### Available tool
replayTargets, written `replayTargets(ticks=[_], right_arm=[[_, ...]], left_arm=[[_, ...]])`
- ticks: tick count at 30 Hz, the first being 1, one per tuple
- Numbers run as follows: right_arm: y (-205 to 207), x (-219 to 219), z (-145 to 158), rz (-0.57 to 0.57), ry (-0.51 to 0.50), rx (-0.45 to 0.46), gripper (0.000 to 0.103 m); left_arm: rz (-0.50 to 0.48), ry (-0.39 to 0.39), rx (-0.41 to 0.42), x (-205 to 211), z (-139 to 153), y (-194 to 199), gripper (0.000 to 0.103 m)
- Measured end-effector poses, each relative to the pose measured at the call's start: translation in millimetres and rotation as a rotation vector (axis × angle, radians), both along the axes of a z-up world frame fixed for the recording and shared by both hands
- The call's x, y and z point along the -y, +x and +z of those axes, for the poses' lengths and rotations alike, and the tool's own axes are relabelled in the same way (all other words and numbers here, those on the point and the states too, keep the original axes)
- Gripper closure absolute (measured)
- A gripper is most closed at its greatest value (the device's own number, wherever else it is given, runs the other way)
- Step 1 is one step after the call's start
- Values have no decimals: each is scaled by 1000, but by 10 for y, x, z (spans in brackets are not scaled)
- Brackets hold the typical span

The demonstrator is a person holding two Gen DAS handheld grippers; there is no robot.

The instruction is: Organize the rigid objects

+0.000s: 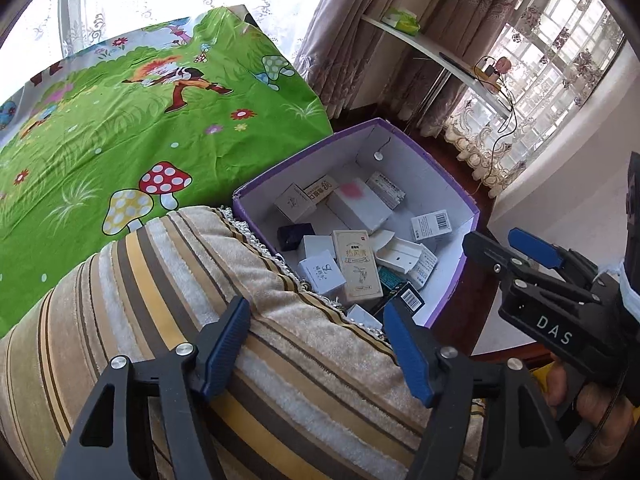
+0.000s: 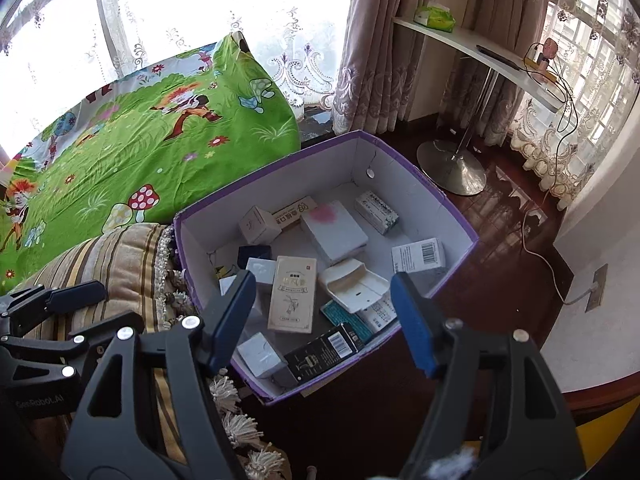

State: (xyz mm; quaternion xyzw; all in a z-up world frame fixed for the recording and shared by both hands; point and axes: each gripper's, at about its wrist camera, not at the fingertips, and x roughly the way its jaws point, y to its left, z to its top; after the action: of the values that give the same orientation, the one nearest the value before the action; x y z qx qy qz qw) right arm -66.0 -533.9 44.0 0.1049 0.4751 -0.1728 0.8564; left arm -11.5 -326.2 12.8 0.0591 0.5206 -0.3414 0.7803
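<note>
A purple cardboard box with a white inside holds several small packages; it also shows in the right wrist view. Among them are a tall beige carton, a white box with a pink blot, a barcode box and a black box. My left gripper is open and empty above a striped cushion. My right gripper is open and empty above the near end of the box. The right gripper also shows in the left wrist view.
A green cartoon bedsheet lies to the left. The cushion's tasselled edge touches the box. A white shelf on a metal stand and curtains stand behind. A cable runs over the dark wooden floor.
</note>
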Motion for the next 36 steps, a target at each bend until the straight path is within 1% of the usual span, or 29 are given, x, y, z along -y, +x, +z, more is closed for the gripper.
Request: replayTargets(ticks=[2, 4, 5, 8, 12, 17, 21, 26, 30, 36], right_arm=[[-64, 2, -42, -3, 30, -9, 30], [-89, 0, -67, -20, 22, -26, 30], [-84, 0, -74, -26, 18, -31, 30], [-53, -10, -79, -23, 32, -38, 26], [-14, -38, -13, -34, -16, -28, 20], [-6, -79, 86, -42, -81, 9, 19], [-30, -54, 116, -57, -90, 33, 19], [-18, -22, 65, -56, -81, 4, 19], [12, -54, -8, -28, -75, -46, 19], [-7, -78, -74, -11, -31, -58, 19]], left_arm=[[-3, -11, -20, 2, -26, 23, 27], [7, -36, -37, -15, -41, 48, 26], [3, -46, -42, -14, -42, 54, 24], [1, -68, -58, -16, -51, 78, 19], [5, -88, -74, -18, -56, 105, 16], [0, -89, -74, 7, -66, 100, 13], [-1, -89, -72, 13, -71, 91, 12], [5, -106, -86, 3, -77, 109, 9], [-9, -76, -56, 56, -83, 79, 8], [-8, -64, -47, 62, -92, 85, 8]])
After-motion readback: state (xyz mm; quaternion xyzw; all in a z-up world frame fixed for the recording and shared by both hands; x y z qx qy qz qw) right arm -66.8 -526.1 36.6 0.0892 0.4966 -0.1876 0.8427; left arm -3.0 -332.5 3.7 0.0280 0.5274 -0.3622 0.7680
